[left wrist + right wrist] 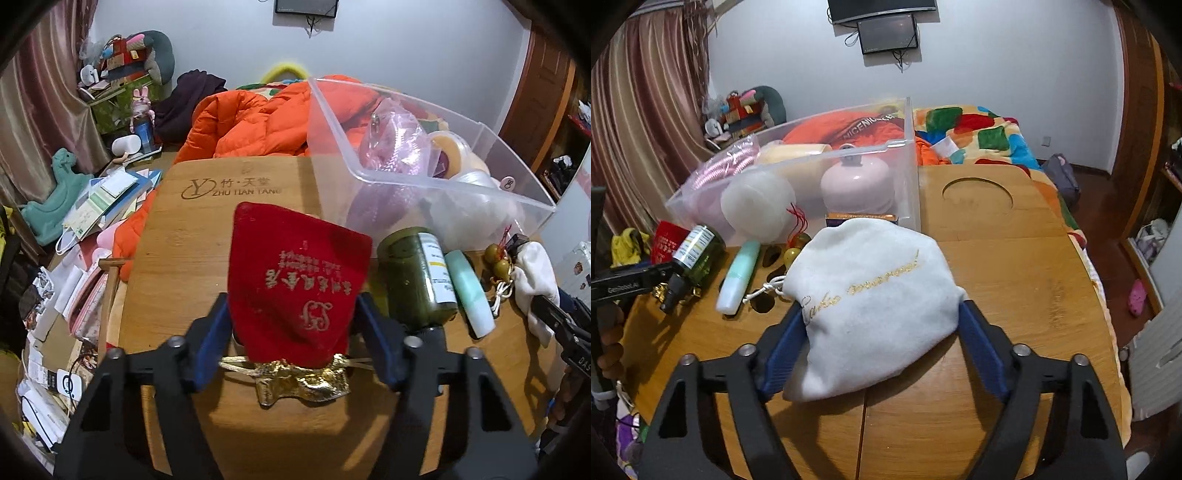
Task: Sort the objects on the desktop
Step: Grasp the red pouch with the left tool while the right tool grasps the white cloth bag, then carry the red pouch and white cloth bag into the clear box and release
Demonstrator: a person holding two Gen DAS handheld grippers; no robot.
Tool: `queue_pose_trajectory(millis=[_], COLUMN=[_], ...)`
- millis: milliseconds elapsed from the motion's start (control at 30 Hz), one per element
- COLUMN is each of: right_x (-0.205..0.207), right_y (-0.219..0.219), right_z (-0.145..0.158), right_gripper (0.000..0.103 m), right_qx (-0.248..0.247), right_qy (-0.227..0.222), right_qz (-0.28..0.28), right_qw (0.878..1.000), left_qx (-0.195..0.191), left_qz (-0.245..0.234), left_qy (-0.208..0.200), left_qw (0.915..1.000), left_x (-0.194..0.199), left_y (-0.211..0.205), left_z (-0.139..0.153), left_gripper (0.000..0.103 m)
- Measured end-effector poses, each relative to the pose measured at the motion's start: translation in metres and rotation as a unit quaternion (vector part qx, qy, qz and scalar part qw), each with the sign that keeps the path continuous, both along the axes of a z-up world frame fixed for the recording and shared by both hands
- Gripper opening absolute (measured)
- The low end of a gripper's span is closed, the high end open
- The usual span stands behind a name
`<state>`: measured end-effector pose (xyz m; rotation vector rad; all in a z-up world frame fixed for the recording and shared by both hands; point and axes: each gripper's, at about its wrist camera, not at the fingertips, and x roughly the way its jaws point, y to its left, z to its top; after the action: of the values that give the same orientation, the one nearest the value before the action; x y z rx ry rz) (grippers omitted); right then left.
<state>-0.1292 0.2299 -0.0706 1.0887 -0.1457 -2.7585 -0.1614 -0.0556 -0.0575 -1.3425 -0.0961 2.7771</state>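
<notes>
Red pouch [295, 280] lengthwise between left hand-held gripper [291, 325], gold mouth rearward

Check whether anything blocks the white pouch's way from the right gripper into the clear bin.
Only the clear bin's own front wall stands between them. The white pouch sits between the right gripper's fingers just before that wall, so it must be lifted over the rim. The bin's right end, beside the pink bottle, looks free.

Bamboo table [1015, 280] with engraved logo and a round recess [977, 201], carrying: clear plastic bin [908, 177], red pouch [295, 280], white pouch [871, 314]. Green bottle [417, 277] and mint tube [469, 291] lying side by side, touching. Small gourd charms [498, 258] sitting just beside the tube.
</notes>
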Motion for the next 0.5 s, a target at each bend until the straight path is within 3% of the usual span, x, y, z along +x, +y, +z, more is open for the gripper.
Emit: queue_pose_trajectory(millis=[167,500], right_x=[0.003,0.006], right_y=[0.0,0.018], right_z=[0.004,0.02], right_gripper=[0.061,0.041], right_qx=[-0.007,-0.075], right_qy=[0.012,0.026], right_qz=[0.012,0.025], right_qw=[1.0,0.997], left_qx=[-0.001,-0.017], left_qz=[0.003,0.0], left_qy=[0.001,0.04], left_qw=[1.0,0.9991], left_x=[0.003,0.024], left_y=[0.0,0.01], left_z=[0.001,0.023], left_gripper=[0.035,0.027])
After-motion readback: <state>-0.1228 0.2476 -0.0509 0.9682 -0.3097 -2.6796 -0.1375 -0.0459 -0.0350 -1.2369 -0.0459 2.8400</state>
